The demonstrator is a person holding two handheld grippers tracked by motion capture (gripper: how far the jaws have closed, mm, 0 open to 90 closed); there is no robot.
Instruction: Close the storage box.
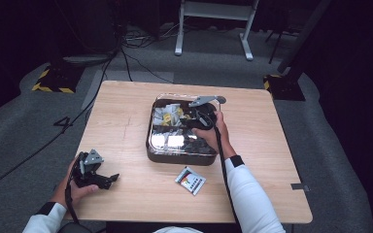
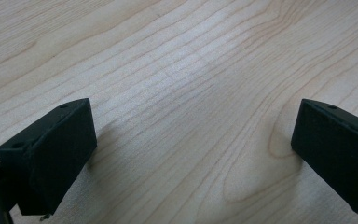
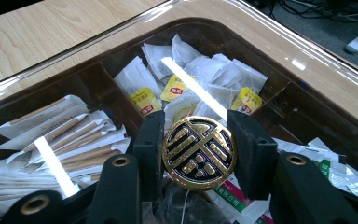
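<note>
Lid knob [image 3: 199, 153] is clamped between the right gripper [image 3: 199, 151] fingers, clear lid [image 1: 177, 141] not lifted yet; left gripper [image 2: 191, 154] fingers are parted over bare table [image 2: 177, 70].

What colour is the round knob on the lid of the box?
The round knob is black with a raised gold pattern, best seen in the right gripper view.

Glossy clear plastic lid [image 3: 121, 35] w/ shiny metal knob [image 3: 199, 153]; matt wood table [image 1: 126, 116].
</note>
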